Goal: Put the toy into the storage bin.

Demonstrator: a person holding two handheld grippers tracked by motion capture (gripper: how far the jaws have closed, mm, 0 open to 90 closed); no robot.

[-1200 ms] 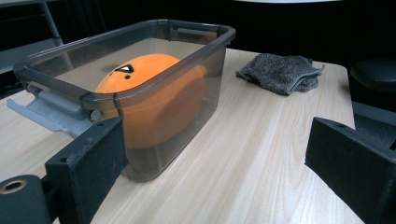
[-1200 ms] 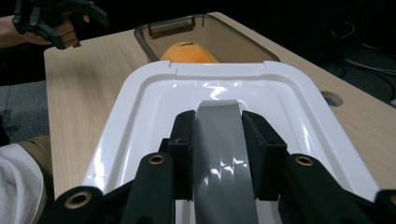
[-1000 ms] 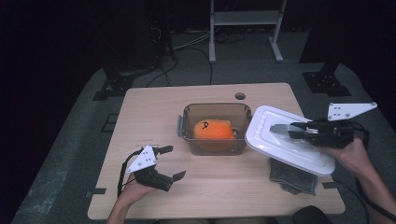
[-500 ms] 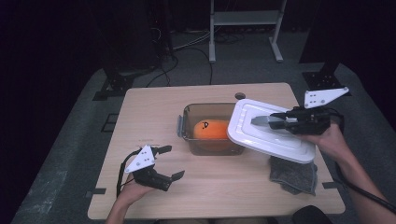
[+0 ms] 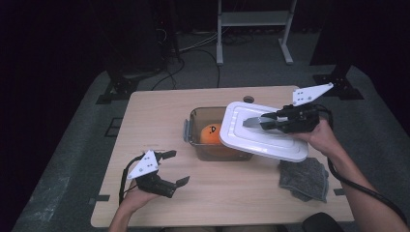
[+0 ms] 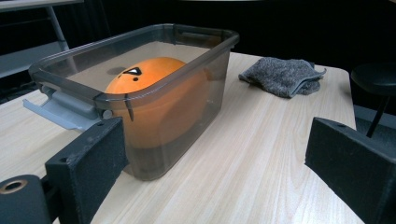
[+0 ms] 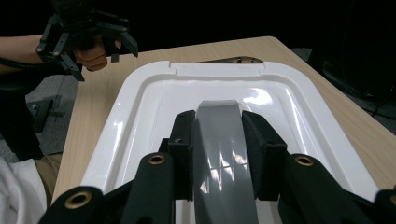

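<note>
White lid in right tool

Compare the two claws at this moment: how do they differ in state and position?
The left claw is open and holds nothing, while the right claw is shut on the grey handle of the white lid. The left claw sits low near the table's front edge, apart from the container; the right claw carries the lid tilted above that container. Both are hand-held, with black jaws and a grey plate.

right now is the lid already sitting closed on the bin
No, the white lid is held tilted in the right claw, covering only part of the bin, with the orange ball exposed.
</note>
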